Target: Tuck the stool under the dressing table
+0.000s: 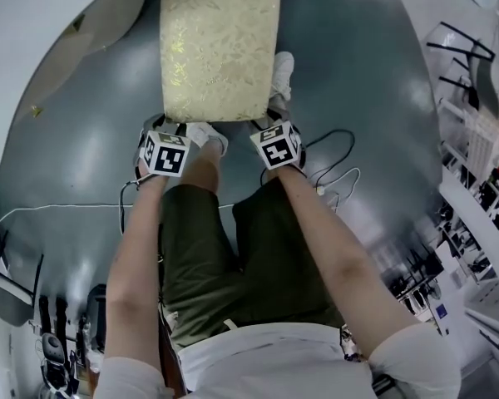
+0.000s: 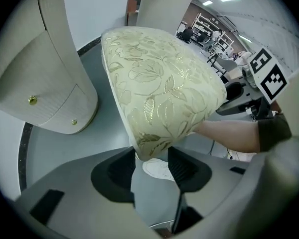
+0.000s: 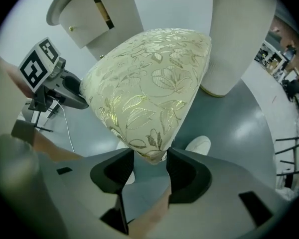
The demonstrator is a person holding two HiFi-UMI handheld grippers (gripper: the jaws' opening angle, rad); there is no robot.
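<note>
Cream-and-gold leafy cloth covers the seat of the stool, which fills the top centre of the head view on the grey floor. We hold it by its two near corners. The left gripper is clamped on the corner at the lower left of the seat, and the right gripper on the corner at the lower right. In each gripper view the padded corner sits wedged between the dark jaws, touching both. Both grippers point steeply down. The dressing table curves through the upper left of the head view. In the left gripper view its pale cabinet with gold knobs stands at the left, near the stool's long edge. In the right gripper view the seat's far end points at the gap between two pale pedestals. Our white shoe shows between the grippers, and thin cables lie on the floor at the right.
</note>
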